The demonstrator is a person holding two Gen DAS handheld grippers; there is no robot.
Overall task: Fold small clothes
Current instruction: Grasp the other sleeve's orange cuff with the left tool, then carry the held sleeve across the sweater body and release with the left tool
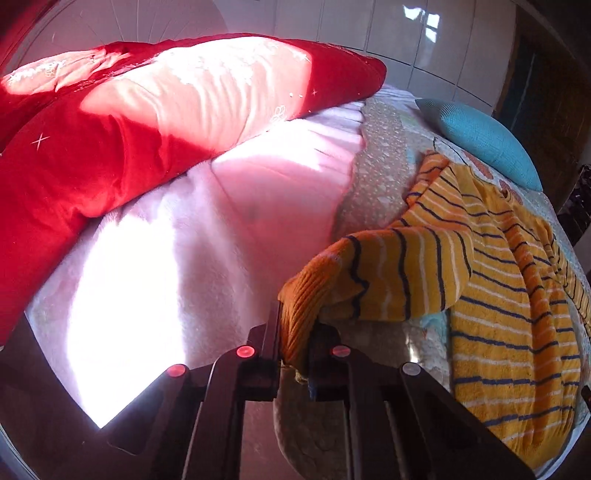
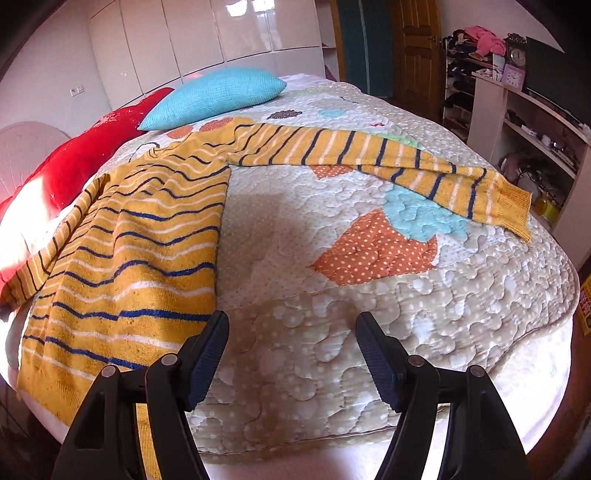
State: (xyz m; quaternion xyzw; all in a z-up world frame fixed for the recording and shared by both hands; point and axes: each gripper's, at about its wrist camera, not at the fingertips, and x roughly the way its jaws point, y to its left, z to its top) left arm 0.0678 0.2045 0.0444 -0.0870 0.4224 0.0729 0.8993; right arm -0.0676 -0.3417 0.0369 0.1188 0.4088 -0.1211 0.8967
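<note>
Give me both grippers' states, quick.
Left gripper: closed on the sweater cuff.
Right gripper: open, holding nothing, over the quilt.

- Sweater (image 2: 122, 258): fuzzy matt knit, with a ribbed cuff (image 1: 299, 317).
- Quilt (image 2: 332, 350) under the sweater: stitched, puffy cloth with a faint sheen.
- Turquoise pillow (image 2: 214, 96) beyond the sweater: coarse woven cloth.
- Red pillow (image 1: 92, 162): soft velvety cloth.
- Wardrobe doors (image 2: 240, 29): glossy.
- Right claw (image 2: 291, 354): matt black plastic, ridged pads (image 2: 210, 354).

No text can be read anywhere: the yellow sign with red characters (image 2: 585, 302) at the right edge is too cut off and blurred to make out.
</note>
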